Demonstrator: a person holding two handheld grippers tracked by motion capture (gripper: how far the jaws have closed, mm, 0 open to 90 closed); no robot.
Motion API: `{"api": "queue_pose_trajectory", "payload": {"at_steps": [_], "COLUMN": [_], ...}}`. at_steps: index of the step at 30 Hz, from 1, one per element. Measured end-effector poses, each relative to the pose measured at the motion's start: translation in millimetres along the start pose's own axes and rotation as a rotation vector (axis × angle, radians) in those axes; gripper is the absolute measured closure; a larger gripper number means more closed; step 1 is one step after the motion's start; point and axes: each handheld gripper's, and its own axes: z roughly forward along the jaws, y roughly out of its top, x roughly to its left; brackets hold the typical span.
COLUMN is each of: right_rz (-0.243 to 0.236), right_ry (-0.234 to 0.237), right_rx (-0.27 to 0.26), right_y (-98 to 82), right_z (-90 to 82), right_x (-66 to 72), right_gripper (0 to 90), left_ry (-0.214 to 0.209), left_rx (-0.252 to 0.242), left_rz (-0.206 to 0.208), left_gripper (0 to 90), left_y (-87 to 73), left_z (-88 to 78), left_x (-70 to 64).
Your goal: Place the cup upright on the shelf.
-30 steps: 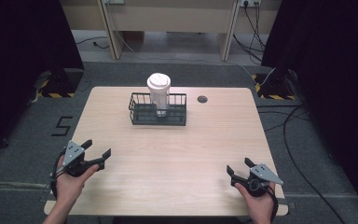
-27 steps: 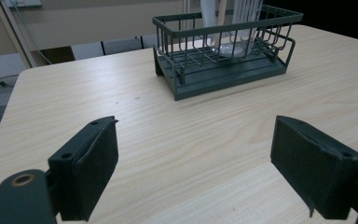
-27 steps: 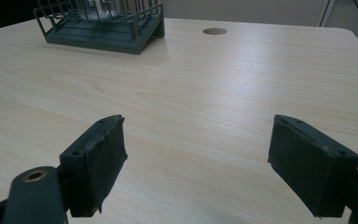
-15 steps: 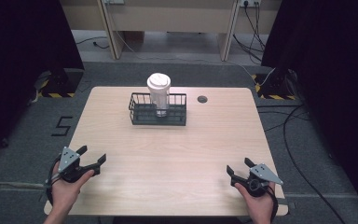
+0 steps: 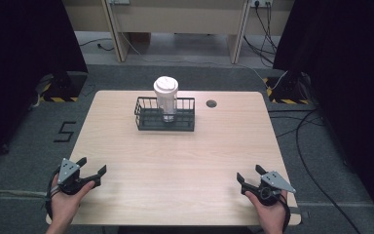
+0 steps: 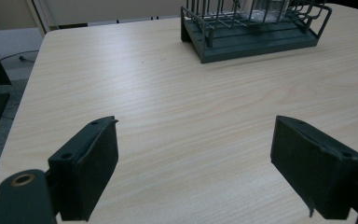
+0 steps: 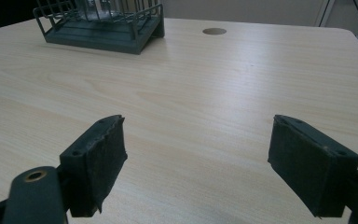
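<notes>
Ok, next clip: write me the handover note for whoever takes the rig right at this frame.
Left gripper: open, holding nothing, low over the near left corner of the table.
Right gripper: open, holding nothing, near the right front edge.
Cup: white lid on, standing upright inside the dark wire basket at the far middle of the table. Neither gripper touches either one.
Done: nothing that can be seen.
Left: probably the whole job; the cup and basket are yet to be reached.

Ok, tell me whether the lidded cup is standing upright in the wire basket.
Upright: the cup stands straight inside the wire basket, white lid on top.
</notes>
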Motion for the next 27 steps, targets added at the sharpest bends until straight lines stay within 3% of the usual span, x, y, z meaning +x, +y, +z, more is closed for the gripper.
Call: {"api": "queue_pose_trajectory", "payload": {"at_steps": [7,27], "right_rz": [0.0,-0.013], "right_ry": [-0.001,-0.006], "right_rx": [0.0,0.001], "right_y": [0.0,0.2], "right_z": [-0.1,0.0], "right_x": [0.1,-0.3], "right_gripper": [19.2,19.2], "left_ry": [0.011,0.03], "left_rx": [0.009,0.0], "left_rz": [-0.017,-0.004], "left_gripper": [14.5,14.5], "left_y": [-10.5,-19.0], "left_z": [-0.2,-4.2], "left_x": [1.5,-6.0]}}
